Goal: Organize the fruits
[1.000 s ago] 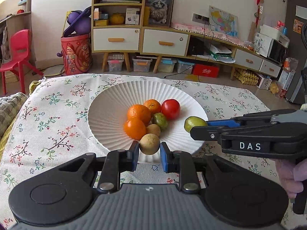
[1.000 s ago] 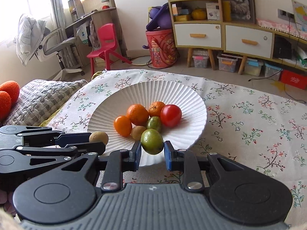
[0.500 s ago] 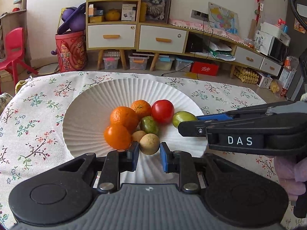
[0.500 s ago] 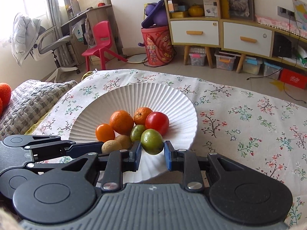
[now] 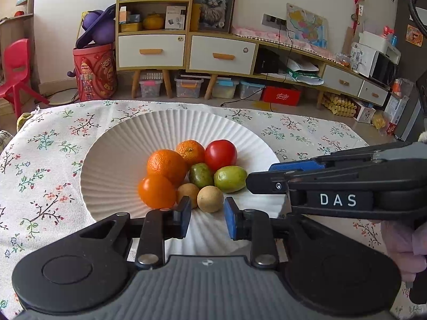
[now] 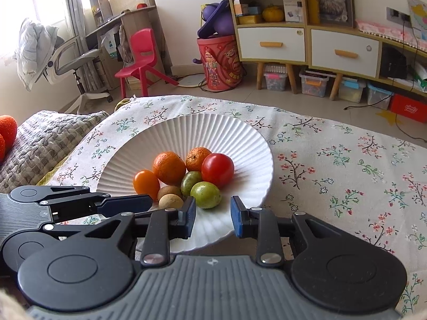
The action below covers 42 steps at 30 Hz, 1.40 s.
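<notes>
Seven small fruits (image 5: 197,170) in orange, red, green and tan huddle touching near the white ribbed plate's (image 5: 112,160) centre.

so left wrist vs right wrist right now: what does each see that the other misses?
Left wrist only: the wall map, the microwave, and the DAS label on the right gripper seen side-on.
Right wrist only: the office chair, the grey knit blanket and the window side of the room.
Both: the white plate holding seven fruits, the red tomato, the green fruit, the tan fruit ahead of the left gripper, both sets of fingers open, and the floral tablecloth.
</notes>
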Tool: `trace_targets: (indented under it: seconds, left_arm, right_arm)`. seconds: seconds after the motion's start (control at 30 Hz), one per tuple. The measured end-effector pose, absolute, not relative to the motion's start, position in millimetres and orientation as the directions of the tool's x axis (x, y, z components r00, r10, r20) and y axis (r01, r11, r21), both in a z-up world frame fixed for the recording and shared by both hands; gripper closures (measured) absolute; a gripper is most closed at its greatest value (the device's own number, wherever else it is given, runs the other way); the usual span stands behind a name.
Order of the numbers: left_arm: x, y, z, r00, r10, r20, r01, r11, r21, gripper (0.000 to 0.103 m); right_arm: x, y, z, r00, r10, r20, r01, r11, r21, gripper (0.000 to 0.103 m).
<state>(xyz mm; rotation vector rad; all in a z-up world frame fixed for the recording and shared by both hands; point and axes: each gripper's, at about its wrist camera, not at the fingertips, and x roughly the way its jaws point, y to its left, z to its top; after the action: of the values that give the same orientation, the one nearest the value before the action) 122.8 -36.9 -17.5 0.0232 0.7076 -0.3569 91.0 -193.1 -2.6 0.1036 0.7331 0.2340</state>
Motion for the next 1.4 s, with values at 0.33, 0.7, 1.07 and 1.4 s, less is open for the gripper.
trace_targets:
  seconds: [0.33,0.7,1.07,1.4]
  left_arm:
    - [106,-20,-3,0.719,-0.297,-0.628,0.296,0.949,-0.109,0.061]
    - [87,-1,2,0.722,-0.219,-0.656,0.22,0.972,-0.082,0.028]
    - [73,12,4,0.701,-0.15,-0.697,0.138,0.988,-0.073,0.011]
    - [56,22,6,0.686,-0.104,-0.72,0.078,0.994,-0.07,0.011]
  right_arm:
    - [72,-207,5,0.739,0.202,-0.643,-0.106,0.977,0.185,0.054]
    - [47,-196,7,0.735,0.12,-0.667,-0.049,0.991,0.125,0.031]
    - [30,-186,7,0.74,0.06,-0.67,0.001,0.996,0.091,0.021]
    - [11,-176,10,0.748,0.008,-0.664,0.077,0.992,0.099,0.004]
